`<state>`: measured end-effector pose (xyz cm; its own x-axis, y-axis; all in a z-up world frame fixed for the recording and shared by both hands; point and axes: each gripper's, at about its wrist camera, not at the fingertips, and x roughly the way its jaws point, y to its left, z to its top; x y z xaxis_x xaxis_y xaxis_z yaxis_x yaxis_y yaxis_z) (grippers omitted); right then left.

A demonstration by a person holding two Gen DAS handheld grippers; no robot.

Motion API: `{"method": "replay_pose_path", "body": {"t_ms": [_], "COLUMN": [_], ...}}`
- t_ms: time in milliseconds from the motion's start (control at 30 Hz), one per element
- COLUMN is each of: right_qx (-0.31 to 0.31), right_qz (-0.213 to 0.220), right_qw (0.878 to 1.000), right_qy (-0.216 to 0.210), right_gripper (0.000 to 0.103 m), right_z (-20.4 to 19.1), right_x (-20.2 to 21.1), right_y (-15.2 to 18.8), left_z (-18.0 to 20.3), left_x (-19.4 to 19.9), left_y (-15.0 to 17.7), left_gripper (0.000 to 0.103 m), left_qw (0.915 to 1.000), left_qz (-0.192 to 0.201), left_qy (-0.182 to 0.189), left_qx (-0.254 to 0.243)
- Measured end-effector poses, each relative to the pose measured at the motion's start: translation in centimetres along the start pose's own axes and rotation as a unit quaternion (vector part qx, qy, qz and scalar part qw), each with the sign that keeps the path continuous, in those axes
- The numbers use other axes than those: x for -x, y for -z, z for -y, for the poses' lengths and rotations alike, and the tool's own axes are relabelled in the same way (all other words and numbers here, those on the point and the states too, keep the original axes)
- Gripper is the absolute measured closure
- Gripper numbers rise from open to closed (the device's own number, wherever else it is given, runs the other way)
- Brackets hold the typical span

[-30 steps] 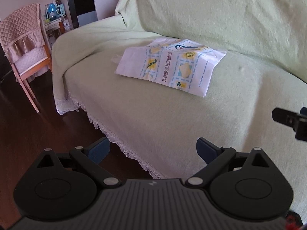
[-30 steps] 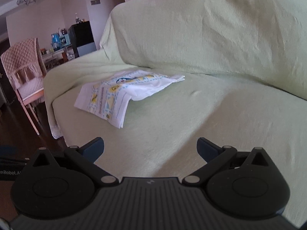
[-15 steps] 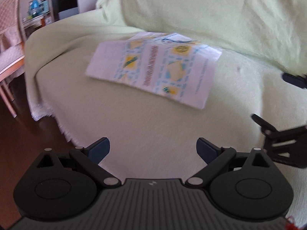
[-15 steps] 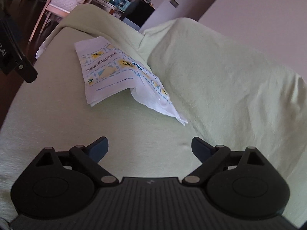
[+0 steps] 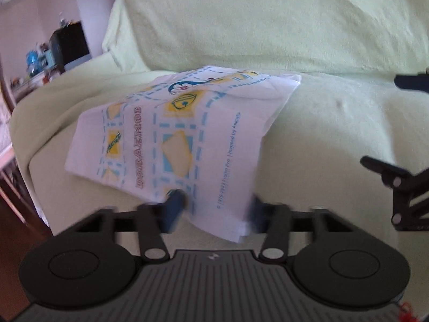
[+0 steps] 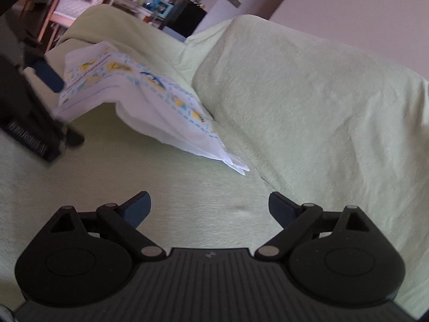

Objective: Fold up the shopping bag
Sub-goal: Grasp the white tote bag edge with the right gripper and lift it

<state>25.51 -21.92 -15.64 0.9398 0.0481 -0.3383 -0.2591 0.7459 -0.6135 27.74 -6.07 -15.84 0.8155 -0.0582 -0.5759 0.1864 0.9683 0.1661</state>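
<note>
Dim daylight, fisheye warping, motion blur

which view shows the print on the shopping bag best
The left wrist view: the shopping bag faces the camera, with its cartoon print and lettering readable. The right wrist view shows it from the side, smaller and foreshortened, print mostly illegible.

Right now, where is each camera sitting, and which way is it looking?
Left wrist: rides on the left gripper, looking along its fingers at the shopping bag's near corner, which lies between them; the right gripper shows at the right edge.
Right wrist: rides on the right gripper, low over the sofa cover, facing the bag's side; the left gripper shows at the left edge.
Shared: both see the bag, the green cover and the other gripper.
</note>
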Motion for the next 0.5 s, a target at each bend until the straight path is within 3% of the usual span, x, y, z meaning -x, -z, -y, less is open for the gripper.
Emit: {"method": "replay_pose_path", "body": {"t_ms": [33,100,133,167,333,400,500], "right_qx": [0.012,0.037,0.049,0.061,0.122,0.146,0.183], "right_qz": [0.005,0.016,0.022,0.027,0.054,0.065,0.08], "right_qw": [1.0,0.999,0.999,0.998,0.991,0.987,0.98], "right_qy": [0.001,0.003,0.005,0.006,0.012,0.014,0.017], "right_gripper": [0.017,0.051,0.057,0.058,0.049,0.048,0.049], "right_z": [-0.4,-1.1,-1.5,-1.9,-3.7,-4.5,-5.6], "right_x": [-0.4,-1.1,-1.5,-1.9,-3.8,-4.5,-5.7], "right_y": [-0.1,-0.3,-0.4,-0.5,-1.0,-1.2,-1.5], "left_z": [-0.5,-1.6,-2.3,-3.1,-6.3,-6.9,-6.4], "left_x": [0.4,1.1,1.4,1.7,2.6,2.3,1.7], "left_y": [0.4,1.1,1.5,1.8,3.3,3.7,3.4], "left_gripper": [0.063,0.07,0.072,0.073,0.07,0.049,0.042], "left_qw": [1.0,0.9999,0.9998,0.9996,0.9985,0.9982,0.9982], "left_qz": [0.006,0.009,0.007,0.003,-0.013,-0.025,-0.012], "left_qy": [-0.004,-0.013,-0.019,-0.027,-0.052,-0.053,-0.059], "left_qx": [-0.004,-0.005,-0.002,0.003,0.014,0.017,0.006]}}
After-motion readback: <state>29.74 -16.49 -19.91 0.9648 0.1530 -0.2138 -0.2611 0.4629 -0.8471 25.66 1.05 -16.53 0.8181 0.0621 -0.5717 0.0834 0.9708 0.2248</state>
